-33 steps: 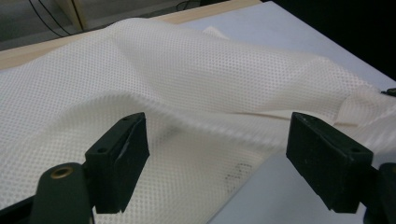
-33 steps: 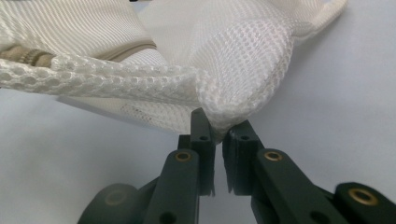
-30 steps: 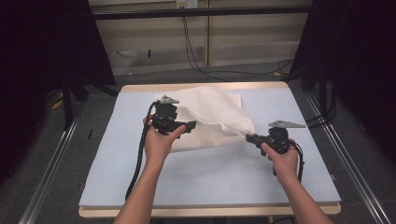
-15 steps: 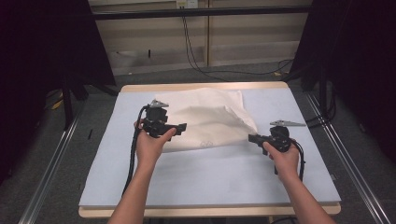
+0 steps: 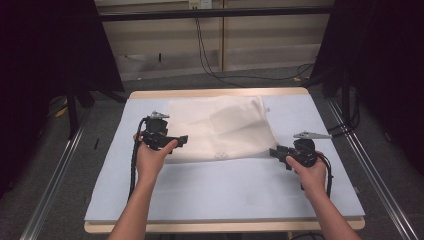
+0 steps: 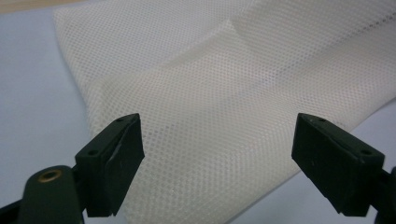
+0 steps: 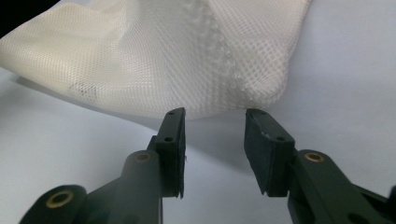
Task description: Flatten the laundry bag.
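A white mesh cloth [image 5: 220, 127] lies folded on the pale blue mat [image 5: 225, 190]. My left gripper [image 5: 182, 140] hovers at the cloth's near left edge. Its jaws stand wide open over the mesh [image 6: 224, 107], and the left gripper [image 6: 217, 135] presses on nothing. My right gripper [image 5: 274, 152] rests at the cloth's near right corner. Its jaws have just been opening, and nothing sits between them. In the right gripper view the cloth's corner [image 7: 163, 60] lies just beyond the right gripper [image 7: 214, 123].
The mat covers a wooden table [image 5: 220, 92]. Bare mat stretches in front of the cloth toward the person. Metal rails [image 5: 55, 185] run along both sides of the table, and black cables [image 5: 210, 55] hang at the back wall.
The left hand has moved left and down to the cloth's near left edge. The right gripper's jaws have parted off the cloth corner, and the raised cloth has settled flatter.
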A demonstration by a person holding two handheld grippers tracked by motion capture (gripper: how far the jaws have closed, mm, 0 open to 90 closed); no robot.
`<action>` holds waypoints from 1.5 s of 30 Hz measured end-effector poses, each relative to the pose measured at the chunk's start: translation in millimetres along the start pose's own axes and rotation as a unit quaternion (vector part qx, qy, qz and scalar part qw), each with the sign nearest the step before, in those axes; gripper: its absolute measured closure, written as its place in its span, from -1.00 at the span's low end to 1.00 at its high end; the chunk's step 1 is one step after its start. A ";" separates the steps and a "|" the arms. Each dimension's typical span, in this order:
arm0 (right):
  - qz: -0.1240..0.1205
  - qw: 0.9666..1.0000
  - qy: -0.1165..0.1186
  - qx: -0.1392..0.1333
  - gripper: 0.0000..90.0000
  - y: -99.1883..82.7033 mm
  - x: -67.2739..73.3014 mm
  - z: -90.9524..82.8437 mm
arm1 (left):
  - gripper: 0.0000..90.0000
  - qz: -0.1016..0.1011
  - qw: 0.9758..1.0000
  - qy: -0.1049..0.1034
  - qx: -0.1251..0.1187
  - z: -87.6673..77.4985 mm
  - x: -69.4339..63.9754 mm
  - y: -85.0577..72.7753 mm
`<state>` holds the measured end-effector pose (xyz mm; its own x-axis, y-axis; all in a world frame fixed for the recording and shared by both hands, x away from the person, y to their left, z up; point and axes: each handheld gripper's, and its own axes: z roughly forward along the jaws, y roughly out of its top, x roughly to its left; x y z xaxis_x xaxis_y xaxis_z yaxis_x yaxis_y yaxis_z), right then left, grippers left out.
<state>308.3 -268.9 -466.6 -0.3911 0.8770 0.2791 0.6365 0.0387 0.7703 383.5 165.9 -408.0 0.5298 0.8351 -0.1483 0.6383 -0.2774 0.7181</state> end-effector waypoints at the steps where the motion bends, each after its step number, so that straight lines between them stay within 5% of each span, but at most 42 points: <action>1: 0.002 1.000 -0.001 0.001 0.20 0.2 -0.8 -0.7 | -0.63 0.007 1.000 0.002 0.006 0.0 2.0 -0.9; 6: -0.001 1.000 -0.023 0.006 -0.03 0.0 -3.4 -1.9 | -0.64 0.007 1.000 0.003 0.018 3.6 6.4 -4.7; 7: -0.004 0.999 -0.037 0.009 -0.19 0.0 -4.5 -1.9 | -0.64 0.005 1.000 0.003 0.018 4.3 7.7 -5.1; 14: -0.019 0.998 -0.052 -0.005 -0.31 6.0 -8.7 -1.0 | -0.63 -0.004 1.000 0.011 0.027 9.5 23.2 -8.3; 18: -0.023 0.999 -0.047 -0.014 -0.27 19.3 -11.3 2.0 | -0.63 -0.007 0.999 0.015 0.039 15.1 32.3 -9.3; 26: -0.020 0.999 -0.031 -0.022 -0.22 42.3 -10.3 19.2 | -0.63 -0.025 0.999 0.022 0.025 21.9 47.1 -2.8; 28: -0.016 0.999 -0.033 -0.023 -0.16 47.2 -11.6 25.0 | -0.63 -0.029 0.999 0.027 0.034 24.6 51.7 -1.8; 29: -0.012 0.999 -0.028 -0.037 0.08 49.7 -14.7 30.1 | -0.63 -0.034 0.999 0.027 0.033 26.5 55.9 -0.7; 36: 0.007 0.999 -0.022 -0.037 -0.02 61.9 -18.1 42.1 | -0.61 -0.062 0.997 0.027 0.038 34.9 68.6 0.1; 43: 0.017 0.999 -0.018 -0.024 0.09 64.1 -21.6 53.2 | -0.14 -0.069 0.996 0.000 0.054 45.2 68.1 -1.5; 45: 0.015 1.000 -0.012 -0.017 0.29 61.8 -20.8 54.4 | 0.03 -0.063 0.996 0.006 0.058 46.8 65.2 -1.2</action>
<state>391.9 -258.7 -456.0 -0.3553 0.8891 0.2885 0.6245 -0.0038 0.7810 443.4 198.5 -450.3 0.4355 0.8722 -0.2228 0.7598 -0.2234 0.6105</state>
